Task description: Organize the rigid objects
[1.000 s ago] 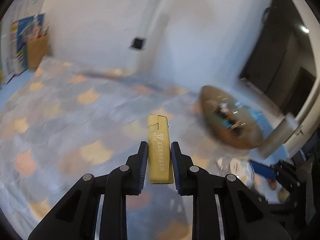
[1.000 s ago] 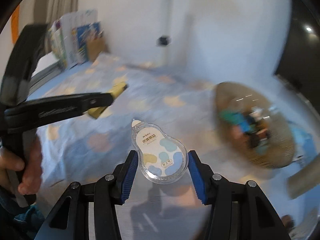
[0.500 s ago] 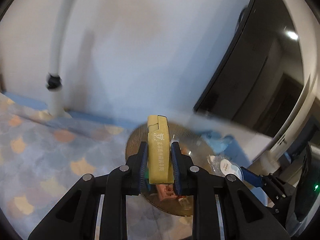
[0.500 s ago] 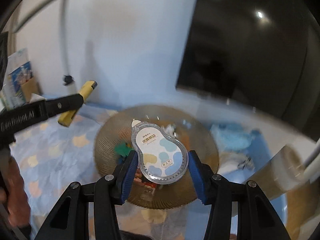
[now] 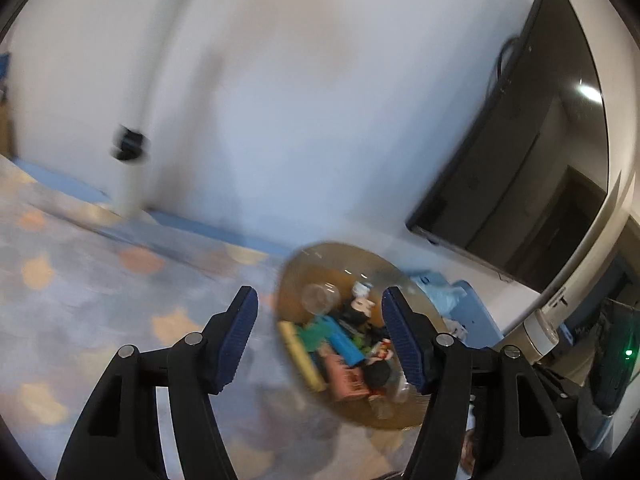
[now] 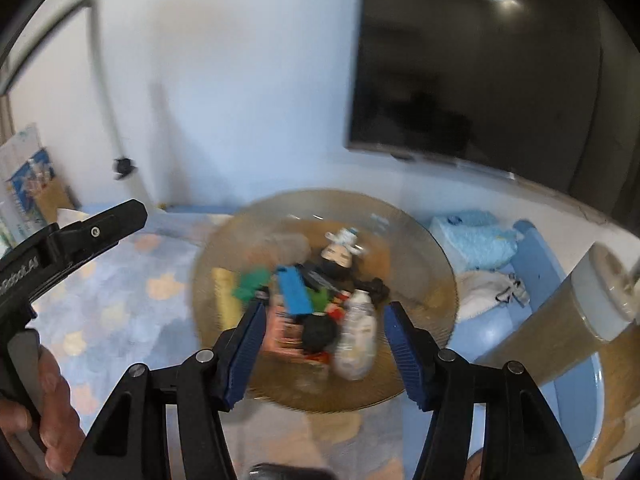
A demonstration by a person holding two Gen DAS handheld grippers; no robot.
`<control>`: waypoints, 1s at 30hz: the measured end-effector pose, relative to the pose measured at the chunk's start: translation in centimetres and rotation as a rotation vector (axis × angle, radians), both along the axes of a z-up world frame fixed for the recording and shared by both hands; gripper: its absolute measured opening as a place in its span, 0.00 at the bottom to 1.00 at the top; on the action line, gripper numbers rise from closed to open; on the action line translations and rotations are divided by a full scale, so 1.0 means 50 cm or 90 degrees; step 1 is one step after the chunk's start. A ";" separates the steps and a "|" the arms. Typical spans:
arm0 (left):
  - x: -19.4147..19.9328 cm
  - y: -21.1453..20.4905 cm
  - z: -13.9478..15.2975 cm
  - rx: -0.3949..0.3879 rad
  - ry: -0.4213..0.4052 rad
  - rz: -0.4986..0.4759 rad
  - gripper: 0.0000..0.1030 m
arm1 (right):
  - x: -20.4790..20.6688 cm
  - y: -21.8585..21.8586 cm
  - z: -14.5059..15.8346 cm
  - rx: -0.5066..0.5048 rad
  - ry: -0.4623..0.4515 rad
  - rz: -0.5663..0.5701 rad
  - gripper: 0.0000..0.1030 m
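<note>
A ribbed amber glass bowl (image 6: 424, 248) sits on the patterned blue mat, filled with several small toys. My left gripper (image 5: 320, 320) hovers over the bowl (image 5: 384, 264) with its jaws opening and nothing between the pads. The yellow lighter (image 5: 300, 354) lies inside at the bowl's left edge. My right gripper (image 6: 325, 332) hangs above the same bowl, jaws opening too. The clear gourd-shaped correction tape (image 6: 358, 334) shows blurred in the bowl, free of both pads. The lighter (image 6: 224, 296) also appears there. The left gripper (image 6: 80, 236) reaches in from the left.
A dark TV (image 6: 472, 72) hangs on the white wall behind the bowl. A blue tissue pack (image 6: 476, 240) and a white cloth (image 6: 488, 288) lie to the right. A tan cylinder (image 6: 560, 320) leans at far right. A person's hand (image 6: 44, 408) grips the left handle.
Both grippers went from shut to spread. The yellow lighter left the left pads and the correction tape left the right pads; both now show in the bowl.
</note>
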State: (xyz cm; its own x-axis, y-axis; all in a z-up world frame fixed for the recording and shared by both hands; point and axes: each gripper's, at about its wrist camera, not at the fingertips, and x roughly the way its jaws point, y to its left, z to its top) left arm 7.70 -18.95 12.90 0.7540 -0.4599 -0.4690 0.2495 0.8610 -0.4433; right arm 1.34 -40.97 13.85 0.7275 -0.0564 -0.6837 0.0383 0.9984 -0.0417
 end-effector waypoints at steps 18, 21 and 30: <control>-0.195 0.327 -0.135 0.196 0.022 0.070 0.84 | -0.096 0.394 -0.196 0.038 0.048 0.122 0.58; -0.181 0.339 -0.184 0.195 0.058 0.072 0.84 | -0.097 0.412 -0.233 0.011 0.046 0.115 0.58; -0.186 0.321 -0.212 0.233 0.071 0.046 0.84 | -0.088 0.383 -0.256 0.026 0.041 0.072 0.62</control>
